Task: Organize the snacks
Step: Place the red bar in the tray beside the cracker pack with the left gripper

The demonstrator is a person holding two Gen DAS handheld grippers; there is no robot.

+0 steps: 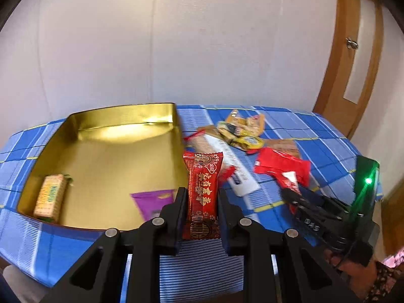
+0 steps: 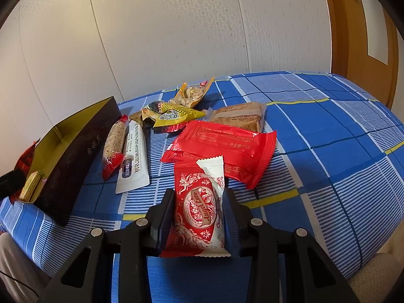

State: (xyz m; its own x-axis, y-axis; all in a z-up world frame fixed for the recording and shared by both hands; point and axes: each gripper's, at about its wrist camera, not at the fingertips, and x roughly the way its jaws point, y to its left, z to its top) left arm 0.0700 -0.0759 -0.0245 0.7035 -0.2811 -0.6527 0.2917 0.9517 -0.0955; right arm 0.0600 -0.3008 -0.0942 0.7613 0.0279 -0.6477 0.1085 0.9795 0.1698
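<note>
Snack sorting on a table draped in a blue plaid cloth (image 2: pixel 328 136), woven with white stripes and thin yellow lines. The left gripper (image 1: pixel 202 197), of matt black plastic with round metal pivot pins, pinched a long, narrow red foil wrapper with gold characters (image 1: pixel 203 192) between its flat pads; the packet stood upright, its crimped ends clear of the jaws, above the cloth just beside the tin's near right corner. The rectangular tin tray (image 1: pixel 108 149), shiny gold inside and dark brown outside, held a small cream-and-green block-shaped packet (image 1: pixel 50 197) near its left wall and a flat purple pouch (image 1: pixel 154 202) at its near edge. The right gripper (image 2: pixel 199 214) was clamped on a glossy red-and-white pillow pack printed "Angel Love" (image 2: pixel 199 209), also upright, with serrated seals top and bottom. On the cloth beyond it lay a flat bright-red square pouch (image 2: pixel 222 146), a clear-wrapped brown cake slice (image 2: pixel 240 116), a crumpled yellow sachet (image 2: pixel 174 113), a clear bag of pale nuts (image 2: pixel 192 92), a grainy bar in clear film with red ends (image 2: pixel 115 144) and a long white sachet (image 2: pixel 135 156), the last two side by side close to the tin's outer wall.
</note>
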